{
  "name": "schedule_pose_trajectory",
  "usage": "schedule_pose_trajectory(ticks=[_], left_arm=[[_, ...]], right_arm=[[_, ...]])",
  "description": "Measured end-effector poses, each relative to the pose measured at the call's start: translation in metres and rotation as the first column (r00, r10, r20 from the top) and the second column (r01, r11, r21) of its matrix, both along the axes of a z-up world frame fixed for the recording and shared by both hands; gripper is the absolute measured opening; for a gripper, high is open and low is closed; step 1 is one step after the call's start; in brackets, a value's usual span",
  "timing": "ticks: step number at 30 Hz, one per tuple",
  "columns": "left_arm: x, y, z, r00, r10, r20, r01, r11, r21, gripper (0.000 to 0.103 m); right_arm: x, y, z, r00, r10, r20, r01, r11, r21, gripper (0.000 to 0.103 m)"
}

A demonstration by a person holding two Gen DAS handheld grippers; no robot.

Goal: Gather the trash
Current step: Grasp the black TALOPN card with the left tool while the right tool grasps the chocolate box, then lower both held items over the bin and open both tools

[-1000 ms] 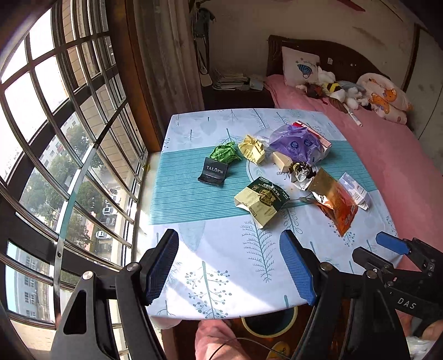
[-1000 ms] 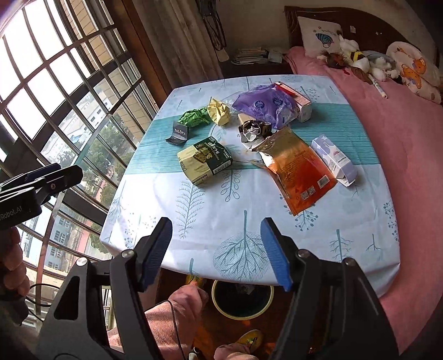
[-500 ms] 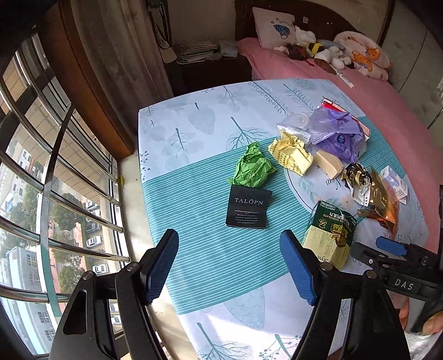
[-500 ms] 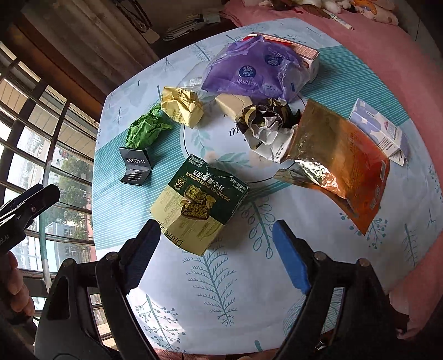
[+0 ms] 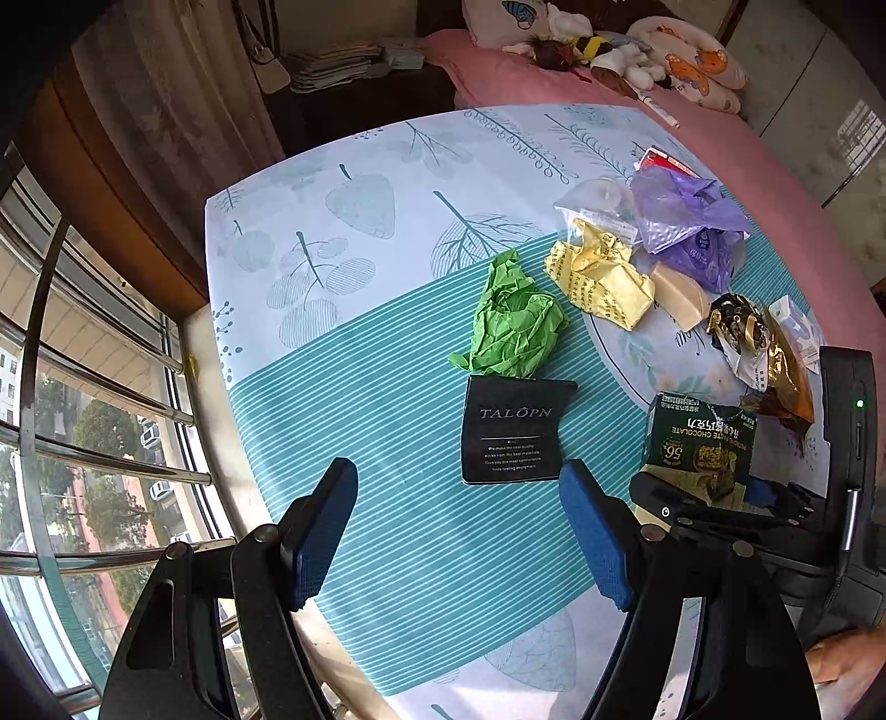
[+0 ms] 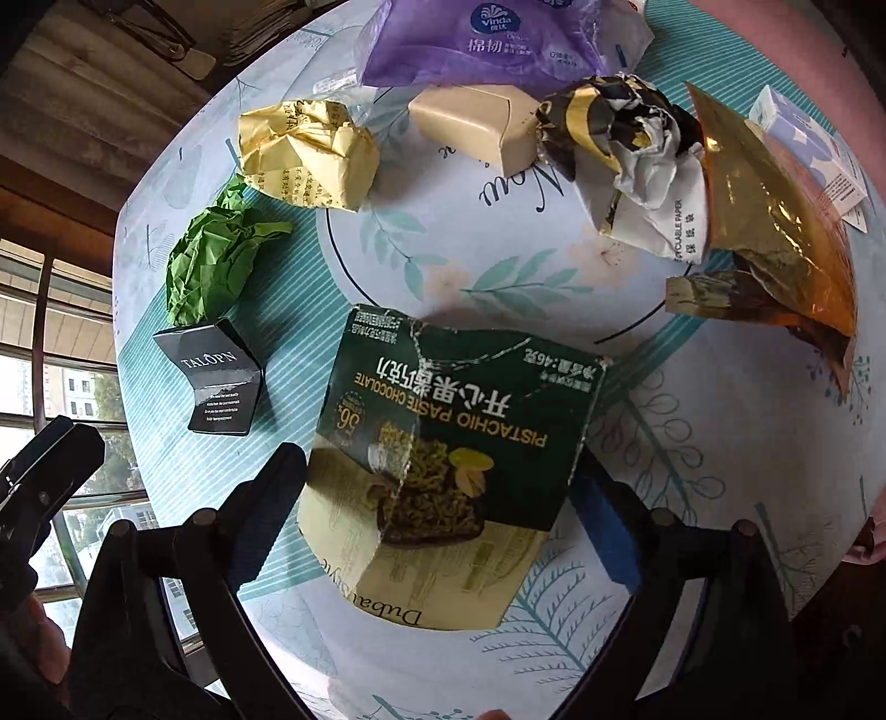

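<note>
Trash lies on a table with a leaf-print cloth (image 5: 387,221). My right gripper (image 6: 437,471) points down over a green pistachio chocolate box (image 6: 454,432); its jaws are opening and straddle the box, whose sides hide the pads. My left gripper (image 5: 458,471) hangs open over the teal stripes, just short of a black TALOPN card (image 5: 512,437). Beyond the card lie crumpled green paper (image 5: 512,327) and a yellow wrapper (image 5: 601,277). The right gripper (image 5: 720,498) also shows beside the left one.
A purple tissue bag (image 6: 487,39), a beige box (image 6: 476,122), a crumpled black-and-gold wrapper (image 6: 620,133), a gold foil pouch (image 6: 775,232) and a white-blue carton (image 6: 808,149) lie farther back. A barred window (image 5: 83,415) is left, a pink bed (image 5: 554,83) behind.
Both grippers have come forward and down over the table from beyond its near edge. The right one has widened and now straddles the chocolate box. The left one has neared the black card.
</note>
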State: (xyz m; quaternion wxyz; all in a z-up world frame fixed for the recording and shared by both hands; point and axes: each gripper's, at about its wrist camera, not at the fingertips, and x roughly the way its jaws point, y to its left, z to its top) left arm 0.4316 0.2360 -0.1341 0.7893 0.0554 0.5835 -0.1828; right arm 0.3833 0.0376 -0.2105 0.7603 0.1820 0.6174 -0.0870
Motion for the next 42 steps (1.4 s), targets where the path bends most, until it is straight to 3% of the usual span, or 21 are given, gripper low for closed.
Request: schedule_pose_trajectory(ticks=[3, 7, 17, 24, 26, 29, 37, 42], left_arm=[[0.004, -0.006, -0.007, 1.000, -0.017, -0.018, 0.016, 1.000, -0.007, 0.077], [0.010, -0.015, -0.017, 0.998, -0.031, -0.046, 0.030, 0.999, -0.015, 0.077], [0.026, -0.047, -0.049, 0.994, -0.051, -0.101, 0.049, 0.998, -0.026, 0.076], [0.035, -0.064, -0.069, 0.997, 0.009, -0.082, -0.011, 1.000, -0.026, 0.076], [0.035, -0.066, -0.071, 0.998, 0.030, -0.054, -0.031, 0.999, -0.015, 0.072], [0.033, -0.069, -0.071, 0.999, 0.040, -0.010, -0.040, 0.999, -0.011, 0.063], [0.015, -0.060, -0.066, 0.998, 0.070, -0.008, -0.070, 0.997, -0.017, 0.062], [-0.010, -0.054, -0.044, 0.998, 0.059, -0.004, -0.059, 0.998, -0.018, 0.061]], right_arm=[[0.003, 0.018, -0.005, 0.998, 0.062, -0.029, -0.065, 0.994, -0.085, 0.095], [0.002, 0.031, -0.007, 0.994, 0.095, -0.048, -0.101, 0.983, -0.152, 0.087], [-0.027, 0.004, 0.003, 0.999, 0.047, 0.021, -0.045, 0.994, -0.097, 0.068], [-0.040, -0.006, 0.016, 0.998, 0.029, 0.055, -0.025, 0.996, -0.083, 0.066], [-0.042, -0.009, 0.017, 0.998, 0.029, 0.058, -0.024, 0.996, -0.089, 0.066], [-0.052, -0.023, 0.021, 0.998, 0.027, 0.058, -0.022, 0.996, -0.086, 0.066], [-0.054, -0.030, 0.018, 0.998, 0.027, 0.061, -0.024, 0.998, -0.058, 0.066], [-0.059, -0.033, 0.029, 0.995, 0.058, 0.077, -0.055, 0.997, -0.049, 0.066]])
